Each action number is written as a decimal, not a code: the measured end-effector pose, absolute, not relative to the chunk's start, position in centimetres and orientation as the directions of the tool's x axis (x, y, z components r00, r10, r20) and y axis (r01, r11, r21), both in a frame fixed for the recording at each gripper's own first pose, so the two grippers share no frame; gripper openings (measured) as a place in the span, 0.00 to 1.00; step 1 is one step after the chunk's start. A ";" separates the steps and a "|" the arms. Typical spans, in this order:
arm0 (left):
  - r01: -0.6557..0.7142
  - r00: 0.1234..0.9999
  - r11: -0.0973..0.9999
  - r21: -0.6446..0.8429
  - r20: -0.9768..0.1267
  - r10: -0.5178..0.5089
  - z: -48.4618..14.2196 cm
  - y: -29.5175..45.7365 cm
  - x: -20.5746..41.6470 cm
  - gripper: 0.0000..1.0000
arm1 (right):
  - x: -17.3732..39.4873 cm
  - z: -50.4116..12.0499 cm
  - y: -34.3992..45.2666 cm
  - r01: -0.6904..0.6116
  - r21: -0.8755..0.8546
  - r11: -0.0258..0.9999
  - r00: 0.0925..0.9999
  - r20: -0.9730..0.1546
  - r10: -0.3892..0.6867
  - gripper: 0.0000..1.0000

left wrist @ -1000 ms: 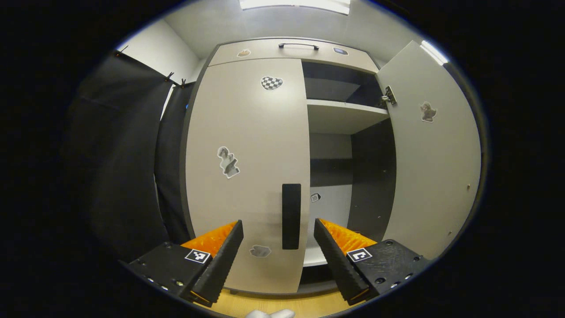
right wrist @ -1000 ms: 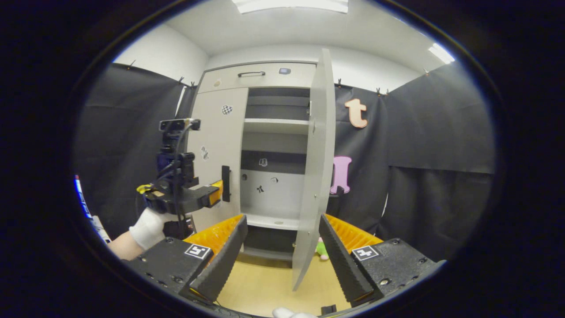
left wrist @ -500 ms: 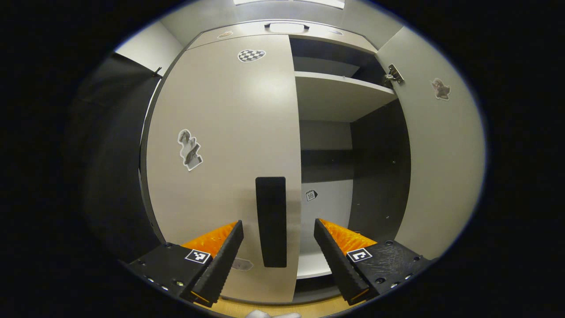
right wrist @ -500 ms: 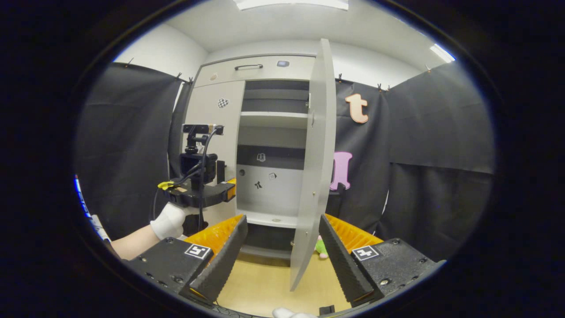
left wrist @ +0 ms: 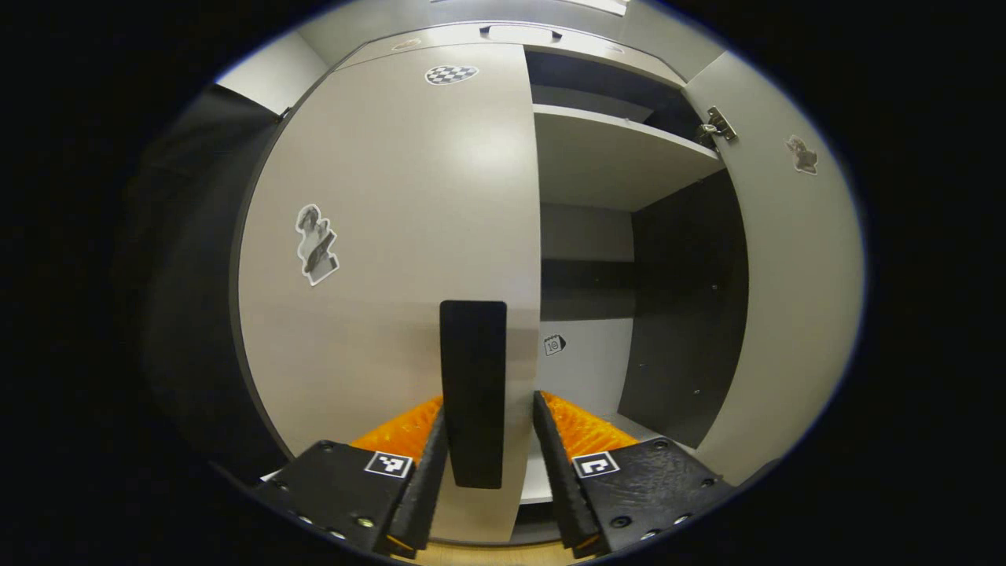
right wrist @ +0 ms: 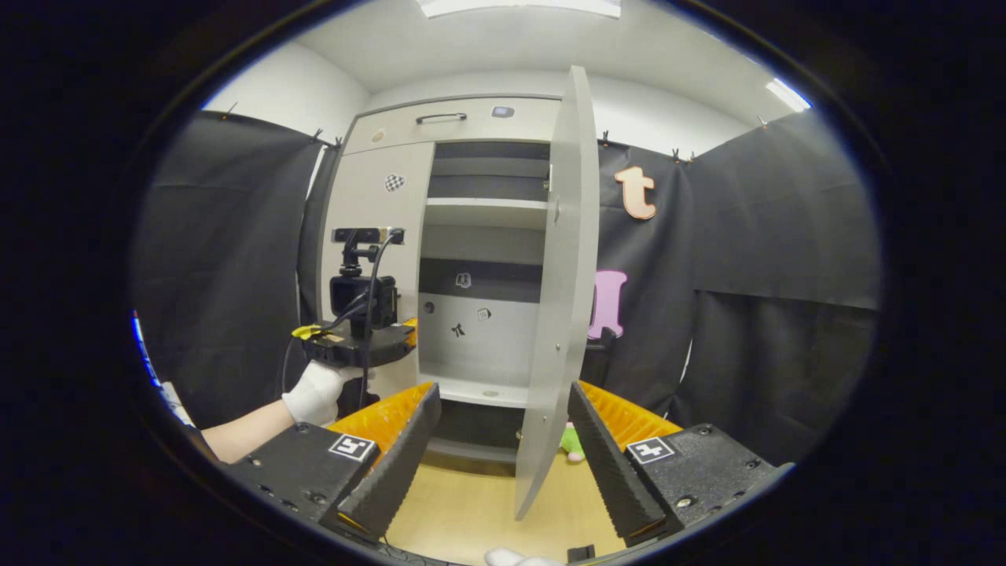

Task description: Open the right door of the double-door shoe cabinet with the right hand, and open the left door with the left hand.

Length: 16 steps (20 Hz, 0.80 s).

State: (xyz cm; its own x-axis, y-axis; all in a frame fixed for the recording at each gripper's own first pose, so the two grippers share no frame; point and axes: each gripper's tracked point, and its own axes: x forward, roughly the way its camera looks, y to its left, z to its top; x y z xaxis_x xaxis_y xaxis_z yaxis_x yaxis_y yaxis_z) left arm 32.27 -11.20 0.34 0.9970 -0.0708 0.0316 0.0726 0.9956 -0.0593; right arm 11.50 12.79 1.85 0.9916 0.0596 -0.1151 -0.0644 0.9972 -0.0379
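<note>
One door remains: the closed pale-grey left door (left wrist: 393, 259), its flat black vertical handle (left wrist: 472, 393) near its right edge, between the left tool (left wrist: 489, 440)'s spread fingers, not yet pinched. Close squarely, then pull outward. The right tool (right wrist: 503, 448) hangs spread beside the opened right door (right wrist: 562, 299); nothing blocks the swing.

Grey left door (left wrist: 393, 236), black handle (left wrist: 472, 389), black-and-white checkered sticker (left wrist: 450, 74).
</note>
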 end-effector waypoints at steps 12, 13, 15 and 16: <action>0.083 0.997 0.995 -0.058 -0.001 -0.083 -0.2 -10.0 31.9 0.04 | 10.4 2.2 14.4 -0.120 -0.020 0.993 0.987 -0.113 0.117 1.00; 0.090 0.996 0.995 -0.045 -0.002 -0.090 -0.1 -10.0 31.7 0.03 | 10.2 2.1 14.3 -0.120 -0.016 0.993 0.987 -0.113 0.117 1.00; 0.098 0.995 0.994 -0.057 -0.004 -0.098 -0.1 -10.0 31.2 0.04 | 10.1 2.2 14.3 -0.120 -0.012 0.993 0.987 -0.113 0.118 1.00; 0.103 0.995 0.993 -0.063 -0.007 -0.104 -0.1 -10.0 30.9 0.04 | 9.9 2.2 14.2 -0.120 -0.011 0.993 0.987 -0.113 0.118 1.00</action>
